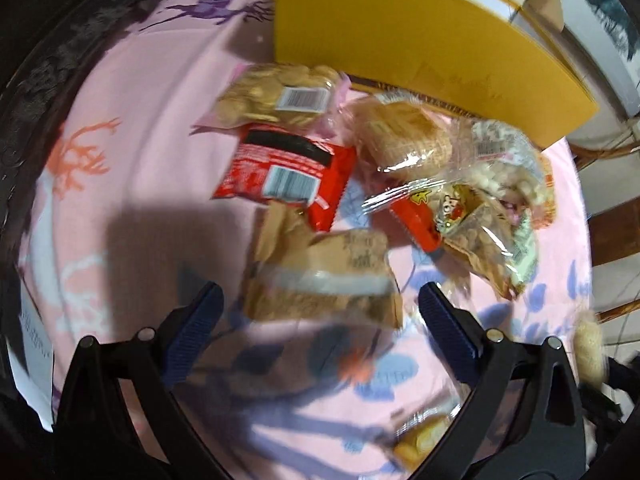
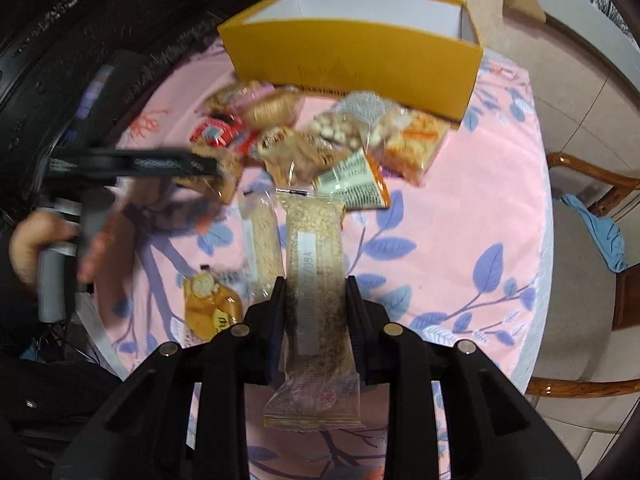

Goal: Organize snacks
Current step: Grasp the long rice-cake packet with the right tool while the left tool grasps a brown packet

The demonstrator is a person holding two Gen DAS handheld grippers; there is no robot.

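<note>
My right gripper (image 2: pixel 315 284) is shut on a long clear-wrapped sesame bar (image 2: pixel 316 256) and holds it above the pink cloth. A second similar bar (image 2: pixel 262 240) lies just left of it. My left gripper (image 1: pixel 320 296) is open over a blurred brown paper snack packet (image 1: pixel 320 276), which lies between its fingers; it also shows in the right wrist view (image 2: pixel 212 168) at the left. A pile of snacks lies before the yellow box (image 2: pixel 360 60): a red packet (image 1: pixel 280 168), a bag of round biscuits (image 1: pixel 276 94), and clear bags of puffs (image 1: pixel 508 168).
The yellow box (image 1: pixel 420 32) stands open at the table's far side. A small golden pastry pack (image 2: pixel 212 304) lies at the near left. An orange-edged packet (image 2: pixel 356 180) lies mid-table. Wooden chairs (image 2: pixel 592 184) stand right of the table edge.
</note>
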